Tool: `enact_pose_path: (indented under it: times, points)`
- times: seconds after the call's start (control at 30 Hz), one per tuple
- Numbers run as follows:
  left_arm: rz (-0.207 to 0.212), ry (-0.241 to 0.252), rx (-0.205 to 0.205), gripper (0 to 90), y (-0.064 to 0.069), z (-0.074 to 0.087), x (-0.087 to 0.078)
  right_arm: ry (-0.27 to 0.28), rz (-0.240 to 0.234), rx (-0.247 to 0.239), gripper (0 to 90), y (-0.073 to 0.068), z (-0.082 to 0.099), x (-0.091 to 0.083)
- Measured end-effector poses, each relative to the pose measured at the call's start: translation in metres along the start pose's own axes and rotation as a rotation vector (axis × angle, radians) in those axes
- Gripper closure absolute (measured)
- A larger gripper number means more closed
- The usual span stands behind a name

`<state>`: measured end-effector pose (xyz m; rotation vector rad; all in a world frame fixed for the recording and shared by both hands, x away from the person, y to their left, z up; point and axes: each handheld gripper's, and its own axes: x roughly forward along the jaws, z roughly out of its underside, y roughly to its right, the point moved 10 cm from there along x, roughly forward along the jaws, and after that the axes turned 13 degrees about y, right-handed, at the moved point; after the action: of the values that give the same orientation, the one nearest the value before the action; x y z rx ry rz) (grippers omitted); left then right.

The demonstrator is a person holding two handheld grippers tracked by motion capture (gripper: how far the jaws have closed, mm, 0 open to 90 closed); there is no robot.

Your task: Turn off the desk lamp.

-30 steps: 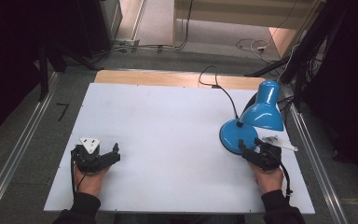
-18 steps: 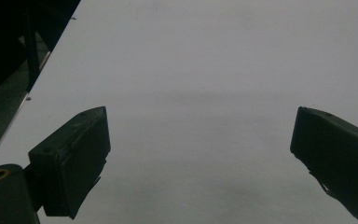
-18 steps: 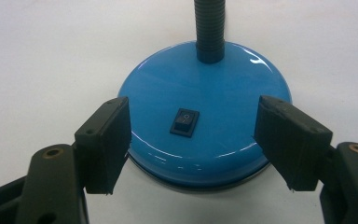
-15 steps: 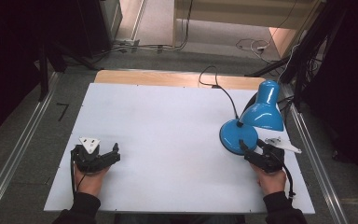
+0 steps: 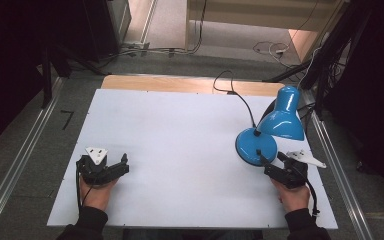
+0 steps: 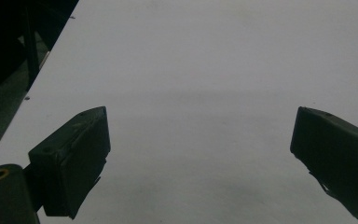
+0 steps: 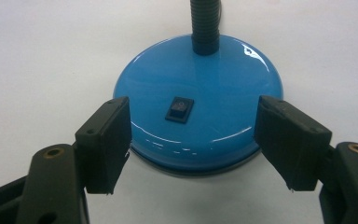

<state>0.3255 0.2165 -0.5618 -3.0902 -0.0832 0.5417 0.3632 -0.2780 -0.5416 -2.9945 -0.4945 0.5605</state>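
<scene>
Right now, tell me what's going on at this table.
A person holds a claw in each hand. The right claw is open, its jaws standing either side of the near edge of the blue lamp base, with the switch between them; I can't tell if they touch it. The left claw is open over bare table.

White tabletop (image 5: 180,130) on a wooden board, bare wood strip (image 5: 180,84) along the far edge. Grey carpet floor (image 5: 40,145) around it, metal rails (image 5: 15,175) running down both sides. Black cables (image 5: 170,50) trail on the floor beyond the table. Light wooden furniture (image 5: 260,20) at the back. Room dim, dark at left and right edges.
</scene>
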Motion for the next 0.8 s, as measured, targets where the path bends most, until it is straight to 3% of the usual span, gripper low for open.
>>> enact_pose_path:
  times: [0.6, 0.8]
  points:
    - [-0.004, -0.002, -0.002, 5.5, -0.001, 0.001, 0.0, 0.006, 0.032, -0.004, 26.1, 0.015, 0.002, -0.016]
    - [-0.003, -0.002, -0.005, 5.6, -0.001, 0.0, -0.001, -0.004, 0.072, -0.006, 25.9, 0.028, 0.009, -0.027]
